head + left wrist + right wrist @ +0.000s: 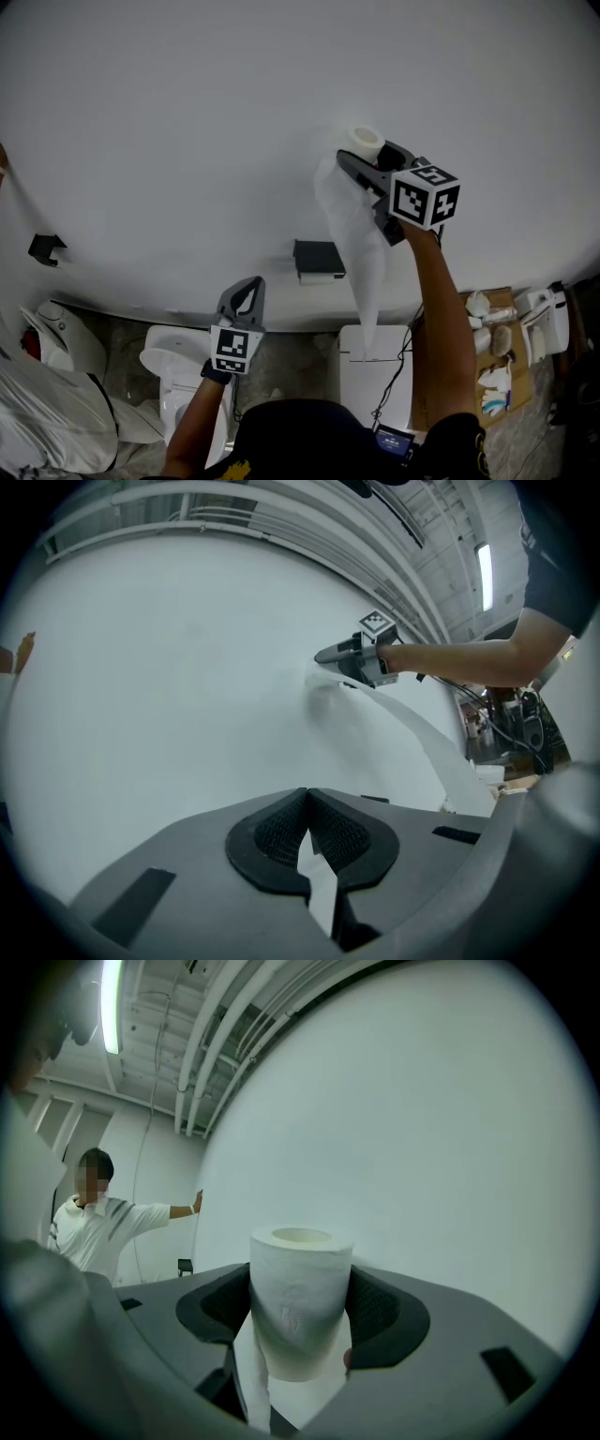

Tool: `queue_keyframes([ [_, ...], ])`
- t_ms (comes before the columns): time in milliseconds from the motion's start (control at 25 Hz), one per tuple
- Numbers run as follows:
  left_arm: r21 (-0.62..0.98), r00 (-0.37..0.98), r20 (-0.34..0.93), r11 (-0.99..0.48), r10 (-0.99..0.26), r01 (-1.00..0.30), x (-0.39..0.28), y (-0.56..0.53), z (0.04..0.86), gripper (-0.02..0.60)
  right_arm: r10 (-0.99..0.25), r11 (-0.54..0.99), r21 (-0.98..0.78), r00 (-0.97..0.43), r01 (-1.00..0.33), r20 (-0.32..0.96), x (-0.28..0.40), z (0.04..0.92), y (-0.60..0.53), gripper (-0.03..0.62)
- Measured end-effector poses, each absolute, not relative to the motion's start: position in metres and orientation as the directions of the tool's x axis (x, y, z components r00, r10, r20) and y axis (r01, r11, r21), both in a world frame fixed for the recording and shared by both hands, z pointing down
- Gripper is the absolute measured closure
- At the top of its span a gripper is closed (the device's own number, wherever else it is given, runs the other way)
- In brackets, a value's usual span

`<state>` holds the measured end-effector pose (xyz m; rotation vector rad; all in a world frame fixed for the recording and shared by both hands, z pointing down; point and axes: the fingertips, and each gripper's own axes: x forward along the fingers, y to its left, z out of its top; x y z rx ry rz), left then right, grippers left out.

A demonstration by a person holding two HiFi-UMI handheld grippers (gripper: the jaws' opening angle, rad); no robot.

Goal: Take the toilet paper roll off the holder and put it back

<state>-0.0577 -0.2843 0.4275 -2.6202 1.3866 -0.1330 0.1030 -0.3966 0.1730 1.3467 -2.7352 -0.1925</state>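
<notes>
Gripping toilet paper roll (300, 1297) upright with right gripper (370, 164), off the holder (319, 260), at 1 o'clock from it near white wall (187, 122). Trailing 1 loose paper tail (361, 253) toward 6 o'clock. Holding left gripper (246, 292) clenched, empty, at 7 o'clock from holder.

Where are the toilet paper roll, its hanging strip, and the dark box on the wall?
toilet paper roll (300, 1307), right gripper view, its side wall.
hanging strip (364, 262), head view, middle of its length.
dark box (317, 256), head view, its dark face.
</notes>
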Motion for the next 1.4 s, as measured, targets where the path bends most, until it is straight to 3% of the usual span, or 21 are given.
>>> queue_keyframes([
  [1400, -0.184, 0.534, 0.027, -0.53, -0.845, -0.828, -0.051, -0.295, 0.438, 0.564, -0.777, 0.63, 0.108, -0.624, -0.769, 0.09, 0.1, 0.271, -0.41, 0.303],
])
